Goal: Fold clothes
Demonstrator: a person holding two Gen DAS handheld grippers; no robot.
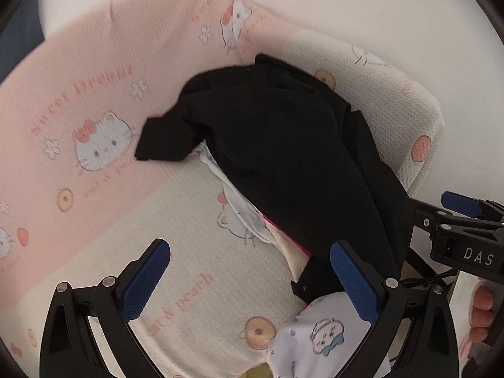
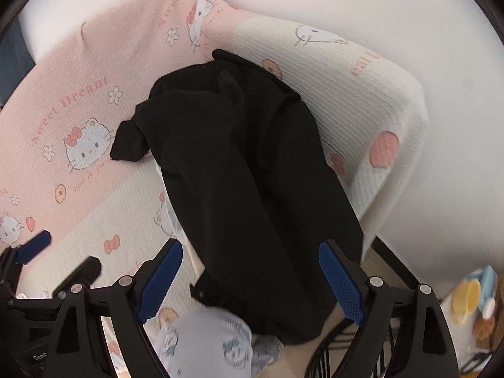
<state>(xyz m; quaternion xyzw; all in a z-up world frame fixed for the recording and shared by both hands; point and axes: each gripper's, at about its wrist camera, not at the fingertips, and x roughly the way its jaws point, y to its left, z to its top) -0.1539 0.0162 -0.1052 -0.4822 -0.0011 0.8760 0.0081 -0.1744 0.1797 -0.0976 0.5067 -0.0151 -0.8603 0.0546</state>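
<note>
One pink/cream blanket (image 1: 94, 100) w/ white wall (image 1: 346, 0)

Both wrist views, close above black garment (image 1: 283, 157)

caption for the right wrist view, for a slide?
Open right gripper above a black garment on a cartoon-print blanket.

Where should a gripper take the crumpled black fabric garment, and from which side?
Judging by its pose, take the black garment by the sleeve end sticking out flat onto the pink and cream cartoon blanket, approaching from the left: it lies clear of the heaped bulk.
</note>
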